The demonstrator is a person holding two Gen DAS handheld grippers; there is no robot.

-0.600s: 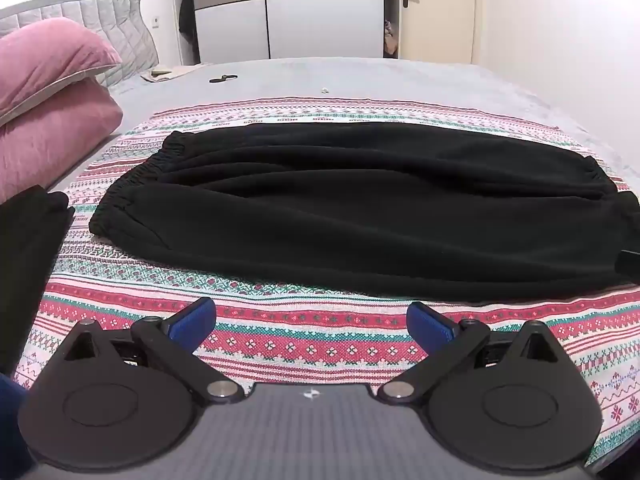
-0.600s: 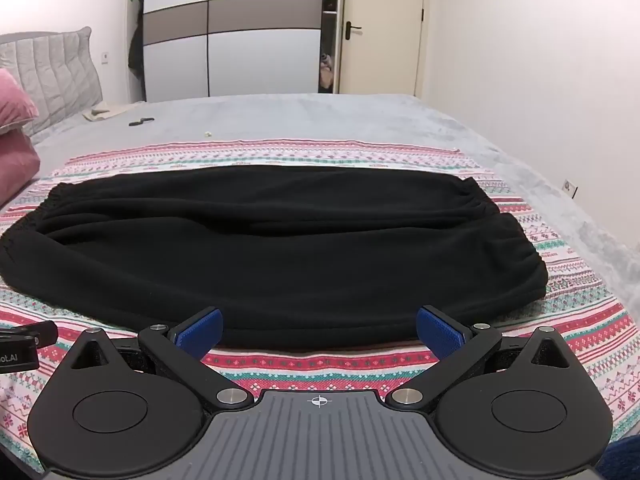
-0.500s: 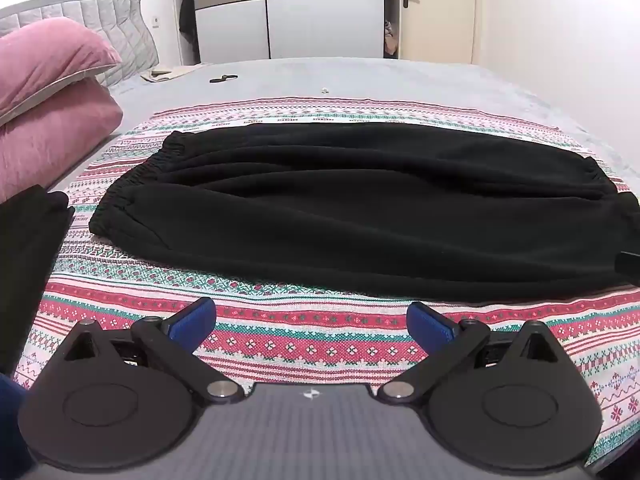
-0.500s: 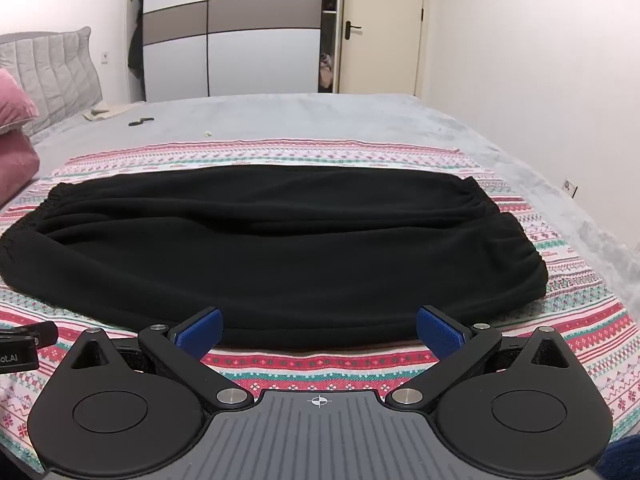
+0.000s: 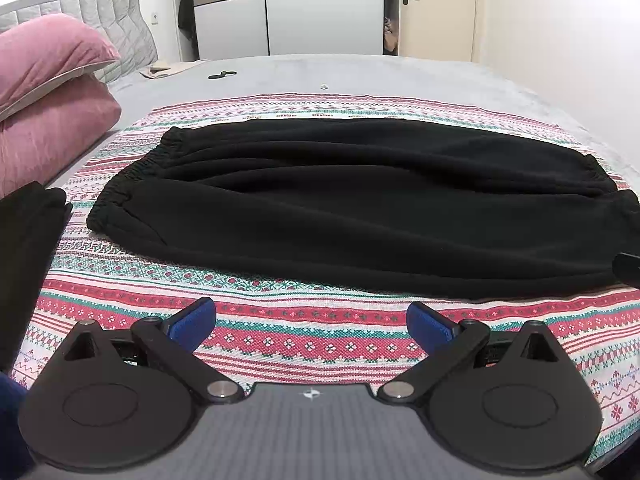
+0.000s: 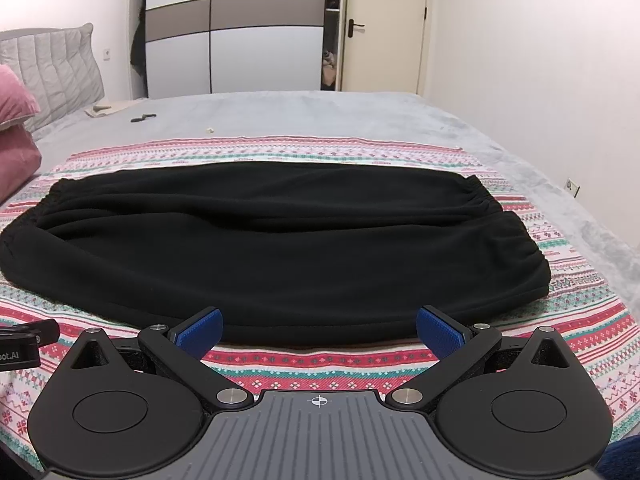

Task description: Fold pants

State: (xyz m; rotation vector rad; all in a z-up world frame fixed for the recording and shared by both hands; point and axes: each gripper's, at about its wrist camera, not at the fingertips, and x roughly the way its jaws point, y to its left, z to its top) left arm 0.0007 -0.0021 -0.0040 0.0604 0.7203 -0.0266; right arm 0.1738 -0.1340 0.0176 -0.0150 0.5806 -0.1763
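Black pants point(image 5: 352, 204) lie flat across a red, green and white patterned blanket point(image 5: 280, 332) on the bed, waistband at the left, cuffs at the right. They also show in the right wrist view point(image 6: 260, 248). My left gripper point(image 5: 312, 322) is open and empty, hovering over the blanket just short of the pants' near edge. My right gripper point(image 6: 319, 330) is open and empty, its blue pads point(image 6: 200, 330) at the pants' near hem. The left gripper's tip shows at the right wrist view's left edge point(image 6: 24, 344).
Two pink pillows point(image 5: 48, 92) lie at the left by the grey headboard. A second black garment point(image 5: 24, 256) lies at the blanket's left edge. Small items point(image 5: 222, 75) sit on the grey bedspread behind. A wardrobe point(image 5: 288, 4) and door stand beyond.
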